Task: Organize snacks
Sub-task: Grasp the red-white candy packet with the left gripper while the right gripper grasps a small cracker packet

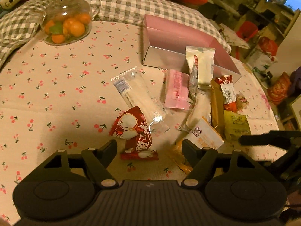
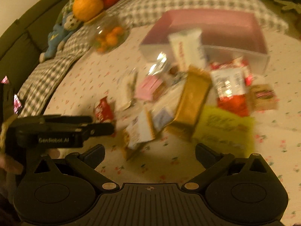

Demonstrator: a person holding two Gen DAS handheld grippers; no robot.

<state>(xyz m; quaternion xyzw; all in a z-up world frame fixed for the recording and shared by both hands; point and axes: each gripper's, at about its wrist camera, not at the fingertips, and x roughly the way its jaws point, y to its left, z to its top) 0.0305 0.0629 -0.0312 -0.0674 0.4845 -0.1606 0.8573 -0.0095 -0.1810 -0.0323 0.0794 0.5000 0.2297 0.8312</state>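
Your left gripper is hovering with its fingers spread wide around the red packet — not touching it. Right of that, the clear packet, pink packet and gold bar are lying in a heap before the pink box. Your right gripper is hanging spread too, above the cherry cloth — that view is blurring.

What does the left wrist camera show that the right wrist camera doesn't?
Only the left wrist view shows the glass jar's handle and sharp print on the red snack packet between the open left gripper.

Only the right wrist view shows the blue plush's body, the open right gripper, and the left gripper from the side.

Both show the pink box, the snack pile, the yellow packet and the cherry-print tablecloth.
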